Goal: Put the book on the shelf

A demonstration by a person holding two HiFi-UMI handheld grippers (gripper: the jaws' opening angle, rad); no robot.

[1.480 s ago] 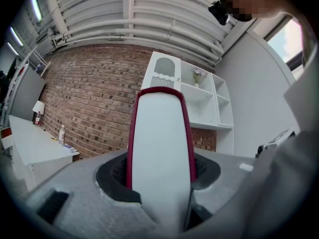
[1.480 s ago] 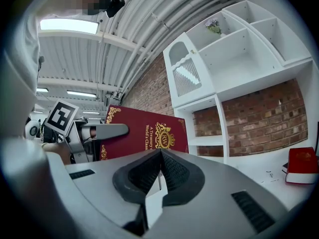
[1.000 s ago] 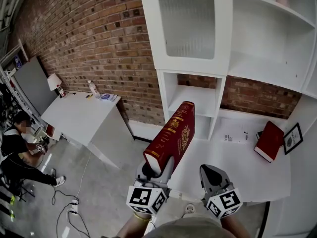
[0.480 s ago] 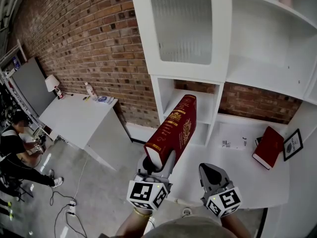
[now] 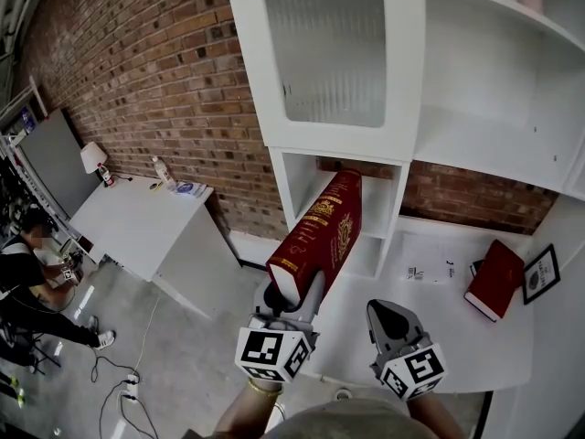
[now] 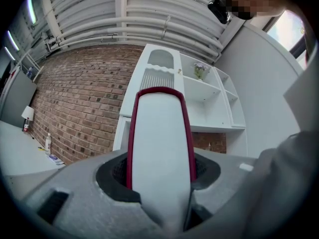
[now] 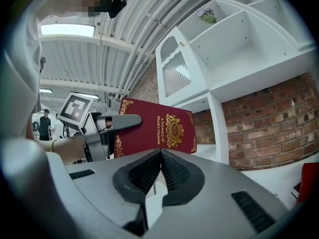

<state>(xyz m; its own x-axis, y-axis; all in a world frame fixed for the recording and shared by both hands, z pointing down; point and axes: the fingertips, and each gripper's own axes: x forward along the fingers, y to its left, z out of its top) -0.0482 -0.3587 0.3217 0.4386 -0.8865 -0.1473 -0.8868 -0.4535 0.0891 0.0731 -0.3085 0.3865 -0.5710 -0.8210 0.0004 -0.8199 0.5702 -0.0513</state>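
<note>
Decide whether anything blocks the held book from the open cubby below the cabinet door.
Nothing visible does. The left tongs grip the red book, whose top end points at the cubby, and its visible part looks bare.

On my feed the two tools look alike. The left gripper (image 5: 294, 298) and the right gripper (image 5: 388, 316) both have pale grey moulded plastic bodies that taper to rounded jaws. Each carries a white cube at its back end, the left cube (image 5: 272, 359) and the right cube (image 5: 409, 373), printed with black square markers. Up close I see black ribbed pads (image 7: 174, 173) set in dark recesses on the inner jaw faces. A thin yellow bracelet (image 5: 260, 390) circles the left wrist, and the person wears a light grey top (image 5: 347, 423).
</note>
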